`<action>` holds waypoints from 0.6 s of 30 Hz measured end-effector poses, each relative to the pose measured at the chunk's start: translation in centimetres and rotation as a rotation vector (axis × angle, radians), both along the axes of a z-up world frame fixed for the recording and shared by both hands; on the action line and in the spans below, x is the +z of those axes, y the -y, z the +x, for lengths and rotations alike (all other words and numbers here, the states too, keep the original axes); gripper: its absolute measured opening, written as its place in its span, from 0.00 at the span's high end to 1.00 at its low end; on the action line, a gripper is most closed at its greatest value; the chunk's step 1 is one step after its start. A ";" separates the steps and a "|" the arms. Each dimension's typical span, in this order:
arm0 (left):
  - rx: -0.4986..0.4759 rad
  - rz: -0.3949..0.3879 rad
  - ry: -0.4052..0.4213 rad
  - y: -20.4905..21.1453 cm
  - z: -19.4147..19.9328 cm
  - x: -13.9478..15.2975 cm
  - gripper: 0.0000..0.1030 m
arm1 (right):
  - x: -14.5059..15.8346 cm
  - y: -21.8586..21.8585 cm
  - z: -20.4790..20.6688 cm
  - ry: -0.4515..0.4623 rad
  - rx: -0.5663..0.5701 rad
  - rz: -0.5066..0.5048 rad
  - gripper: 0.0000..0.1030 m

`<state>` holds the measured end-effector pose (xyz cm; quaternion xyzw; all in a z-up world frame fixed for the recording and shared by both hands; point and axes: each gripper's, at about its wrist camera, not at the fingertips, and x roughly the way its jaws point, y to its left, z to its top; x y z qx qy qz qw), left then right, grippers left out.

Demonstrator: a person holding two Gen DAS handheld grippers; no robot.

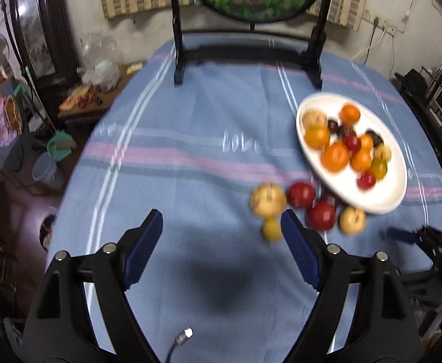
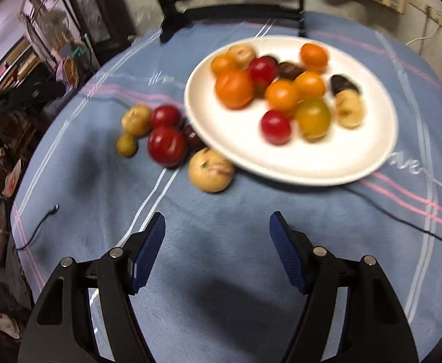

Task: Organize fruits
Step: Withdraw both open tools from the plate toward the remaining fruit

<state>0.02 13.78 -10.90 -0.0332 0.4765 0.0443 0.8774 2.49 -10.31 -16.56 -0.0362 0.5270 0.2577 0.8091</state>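
A white oval plate (image 1: 381,199) on the blue striped tablecloth holds several orange, red, dark and yellow fruits; it fills the upper middle of the right wrist view (image 2: 311,163). Several loose fruits lie on the cloth beside its near-left rim: a tan one (image 2: 211,171), two red ones (image 2: 167,145), a yellow one (image 2: 136,120) and a small yellow one (image 1: 272,229). My left gripper (image 1: 221,214) is open and empty, with the small yellow fruit just beyond its right finger. My right gripper (image 2: 217,216) is open and empty over bare cloth, short of the tan fruit.
A black stand (image 1: 251,54) carrying a round painted screen stands at the table's far edge. A thin cable (image 2: 39,227) lies on the cloth at the left, another (image 2: 402,220) runs right of the plate. Cluttered floor lies beyond the table's left edge (image 1: 69,181).
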 end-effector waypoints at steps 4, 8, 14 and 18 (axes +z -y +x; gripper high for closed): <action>-0.019 -0.010 -0.047 0.6 -1.6 -2.0 0.21 | -1.2 -1.3 0.8 -0.010 -0.027 -0.005 0.31; -0.026 -0.035 -0.074 1.0 -2.3 -3.0 0.21 | -2.3 -2.8 2.2 -0.010 -0.050 -0.036 0.46; -0.042 -0.047 -0.094 1.9 -1.7 -3.8 0.21 | -2.2 -3.0 2.8 0.005 -0.064 -0.035 0.61; -0.072 -0.058 -0.088 3.1 -0.5 -4.2 0.21 | -1.3 -0.9 1.7 -0.024 -0.077 0.002 0.62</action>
